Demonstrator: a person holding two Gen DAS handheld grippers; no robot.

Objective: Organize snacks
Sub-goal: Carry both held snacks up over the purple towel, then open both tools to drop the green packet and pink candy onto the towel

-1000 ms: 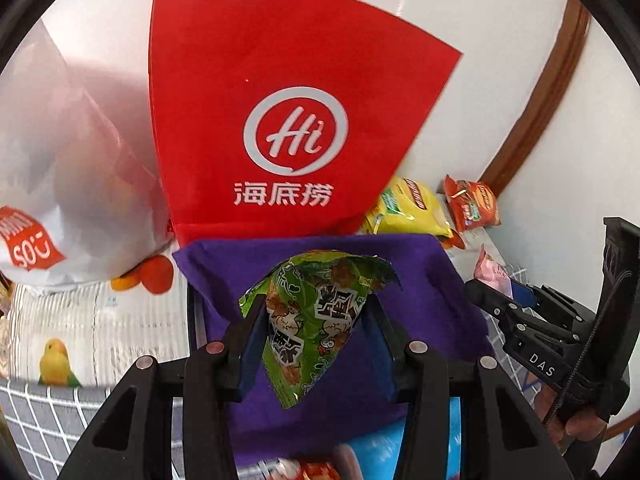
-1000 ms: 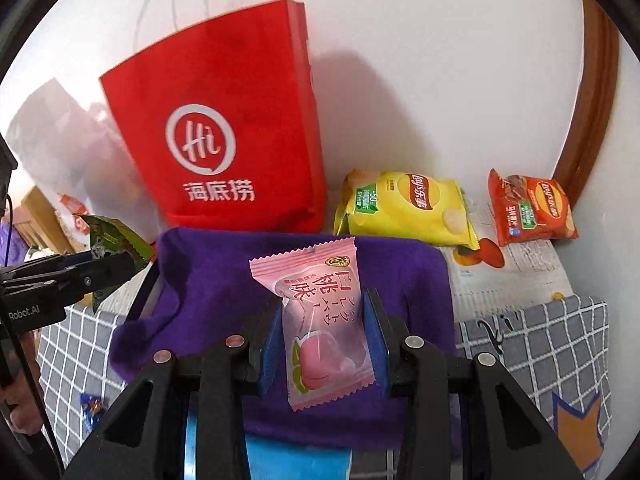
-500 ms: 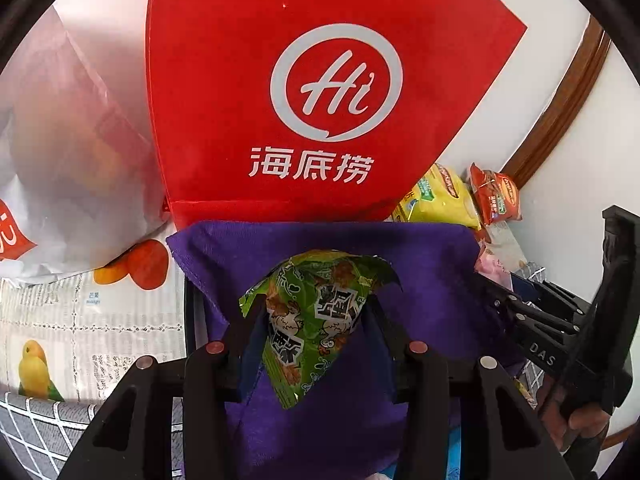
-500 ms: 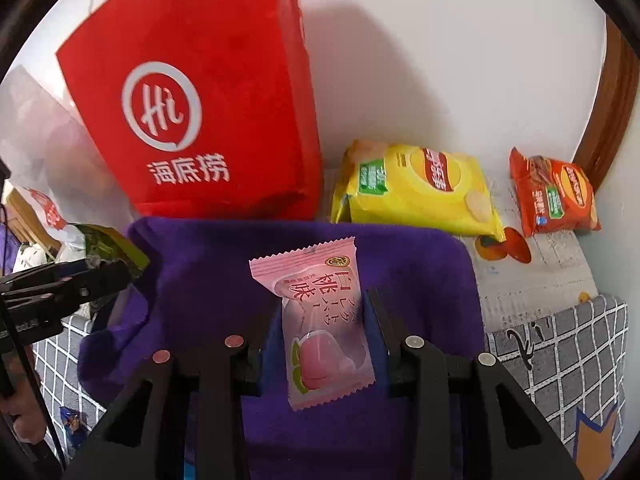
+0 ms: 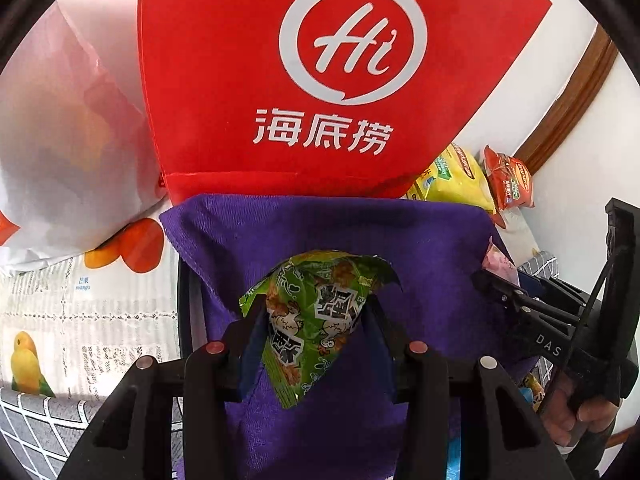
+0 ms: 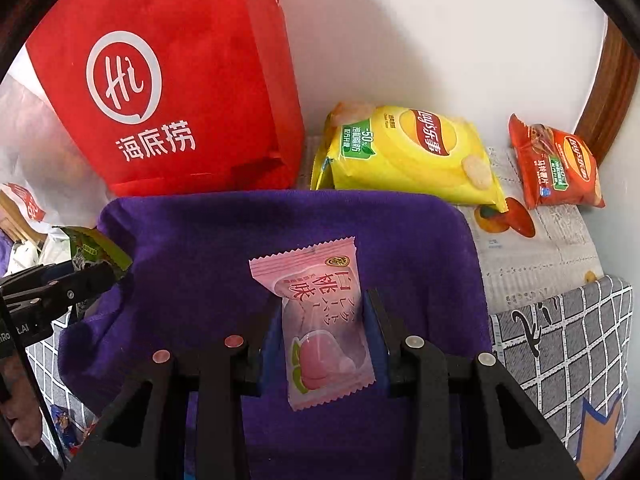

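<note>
My left gripper (image 5: pixel 314 320) is shut on a green snack packet (image 5: pixel 316 312), held over a purple cloth-lined container (image 5: pixel 360 232). My right gripper (image 6: pixel 324 320) is shut on a pink peach candy packet (image 6: pixel 320 320) above the same purple cloth (image 6: pixel 200 240). The right gripper (image 5: pixel 496 280) with its pink packet shows at the right edge of the left wrist view. The left gripper (image 6: pixel 100 272) with the green packet shows at the left edge of the right wrist view. Both hang close above the cloth.
A red tote bag (image 5: pixel 320 80) stands right behind the container. A yellow chips bag (image 6: pixel 408 156) and an orange-red chips bag (image 6: pixel 556 164) lie at the back right near the wall. A white plastic bag (image 5: pixel 60 140) sits at the left. Small snacks (image 6: pixel 64 424) lie at lower left.
Both grippers have sunk and moved forward toward the purple cloth and red bag, which now look larger. Each still holds its packet.
</note>
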